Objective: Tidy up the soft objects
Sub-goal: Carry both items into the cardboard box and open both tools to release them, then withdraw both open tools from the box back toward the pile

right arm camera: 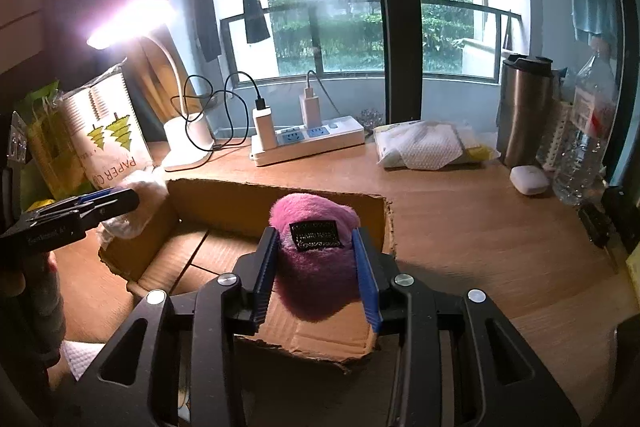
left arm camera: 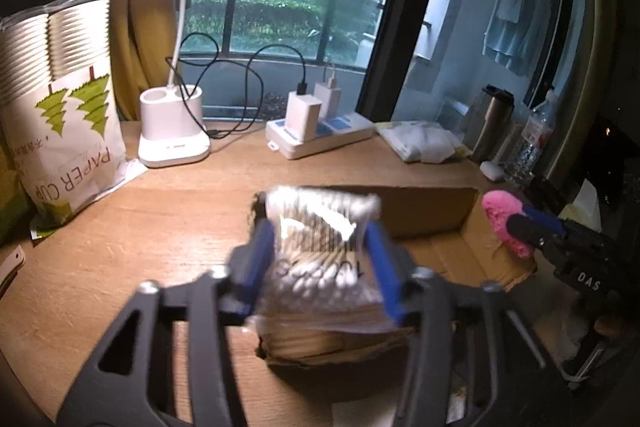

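Far left on the tabletop point(left arm camera: 168, 219): paper cup bag point(left arm camera: 60, 131), then the lamp base point(left arm camera: 174, 131). Not part of this.

Left gripper point(left arm camera: 320, 247): pack of cotton swabs point(left arm camera: 320, 251) sits between its fingers point(left arm camera: 258, 255), over the near-left wall of the cardboard box point(left arm camera: 432, 199). Frame is blurred there, so I can't tell if the pads are pressing on the pack or have let it go. The pack's long axis runs along the fingers, pointing away toward the far side.

Box is open-topped, mid-tabletop, floor looks bare.

Right gripper point(right arm camera: 316, 259): fingers clenched on the pink plush point(right arm camera: 316, 251), squeezing both sides; label faces up. The plush hangs over the near-right part of the box, above the near wall, and pokes forward past the fingertips.

Key relation: both items are already above or at the box edge, and the box floor is down and slightly ahead of each pair of fingers. The right hand looks better centred over the opening; the left is at the wall, so I'd say the swabs need a bit more reach inward before release or they may catch the rim.

Far right: power strip point(right arm camera: 308, 143), tissue pack point(right arm camera: 424, 145), steel tumbler point(right arm camera: 524, 115), water bottle point(right arm camera: 588, 147); all clear of the drop path.
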`<state>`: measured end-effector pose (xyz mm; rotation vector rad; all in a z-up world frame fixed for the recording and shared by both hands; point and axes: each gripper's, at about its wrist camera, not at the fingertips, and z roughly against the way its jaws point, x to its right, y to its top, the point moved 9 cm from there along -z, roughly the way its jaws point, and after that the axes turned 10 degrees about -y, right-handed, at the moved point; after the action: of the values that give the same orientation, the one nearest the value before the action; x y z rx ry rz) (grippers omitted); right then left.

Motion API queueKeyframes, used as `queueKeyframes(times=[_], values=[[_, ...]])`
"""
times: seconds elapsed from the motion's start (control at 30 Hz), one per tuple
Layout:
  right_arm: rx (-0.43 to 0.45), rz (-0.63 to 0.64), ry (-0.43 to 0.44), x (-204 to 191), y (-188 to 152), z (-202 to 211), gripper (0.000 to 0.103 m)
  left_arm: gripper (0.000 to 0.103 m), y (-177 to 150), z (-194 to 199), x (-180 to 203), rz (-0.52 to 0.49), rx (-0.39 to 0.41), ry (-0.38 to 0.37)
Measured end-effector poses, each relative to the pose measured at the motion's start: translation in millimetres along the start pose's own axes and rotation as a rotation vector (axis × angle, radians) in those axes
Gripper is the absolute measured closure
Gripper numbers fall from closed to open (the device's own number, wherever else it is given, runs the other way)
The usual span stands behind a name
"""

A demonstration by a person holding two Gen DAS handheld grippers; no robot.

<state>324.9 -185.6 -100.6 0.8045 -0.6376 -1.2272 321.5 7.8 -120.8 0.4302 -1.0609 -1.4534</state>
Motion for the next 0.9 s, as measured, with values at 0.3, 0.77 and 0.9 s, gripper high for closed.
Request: queueKeyframes(times=[0.3, 0.77, 0.9], values=[[0.018, 0.017, -0.012, -2.9, 1.2, 8.7, 0.049, 0.027, 2.6, 20.6, 3.6, 0.001, 0.042, -0.007], [0.084, 0.039, -0.018, -6.8, -7.3, 74.2, 0.048, 0.017, -17.9, 73.2, 30.9, -0.014, 0.078, -0.051], [0.086, 0.039, -0.013, -9.0, -13.7, 88.3, 0.048, 0.017, -26.2, 84.0, 36.9, -0.007, 0.080, -0.057]])
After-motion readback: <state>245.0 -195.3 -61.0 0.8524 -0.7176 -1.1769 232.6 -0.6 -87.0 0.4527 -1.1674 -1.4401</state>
